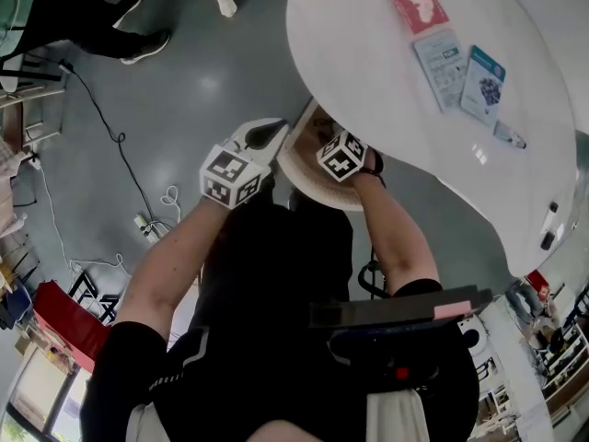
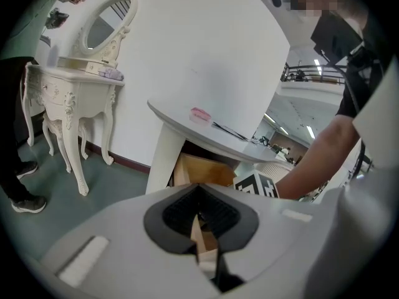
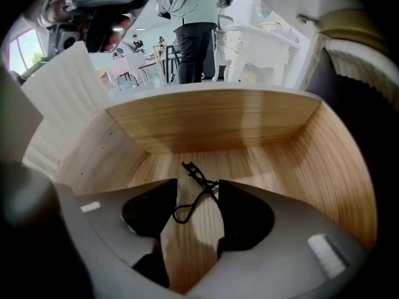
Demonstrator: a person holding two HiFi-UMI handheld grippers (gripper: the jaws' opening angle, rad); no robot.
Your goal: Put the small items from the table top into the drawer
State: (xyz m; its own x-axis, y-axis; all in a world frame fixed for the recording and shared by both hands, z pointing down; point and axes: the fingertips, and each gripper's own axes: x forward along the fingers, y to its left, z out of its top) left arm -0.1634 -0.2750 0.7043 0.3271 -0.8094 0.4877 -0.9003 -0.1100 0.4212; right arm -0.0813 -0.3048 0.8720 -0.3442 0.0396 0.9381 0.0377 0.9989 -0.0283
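The wooden drawer (image 1: pixel 296 175) stands pulled out under the round white table top (image 1: pixel 368 81). My right gripper (image 3: pixel 197 187) points steeply down into the drawer, open. A thin black cord-like item (image 3: pixel 190 169) lies on the drawer floor between its jaws, and the pads do not touch it. Its marker cube (image 1: pixel 342 155) shows over the drawer. My left gripper (image 1: pixel 274 134) is at the drawer's left rim, jaws nearly together on a thin strip of wood (image 2: pixel 198 229). On the table lie a pink packet (image 1: pixel 419 5), a pale blue packet (image 1: pixel 440 63) and a dark blue packet (image 1: pixel 483 83).
A small pen-like item (image 1: pixel 509 137) lies near the table's right edge. A white dressing table (image 2: pixel 75 92) stands by the wall, with a person (image 2: pixel 19 73) beside it. Cables and a power strip (image 1: pixel 147 224) lie on the grey floor at the left.
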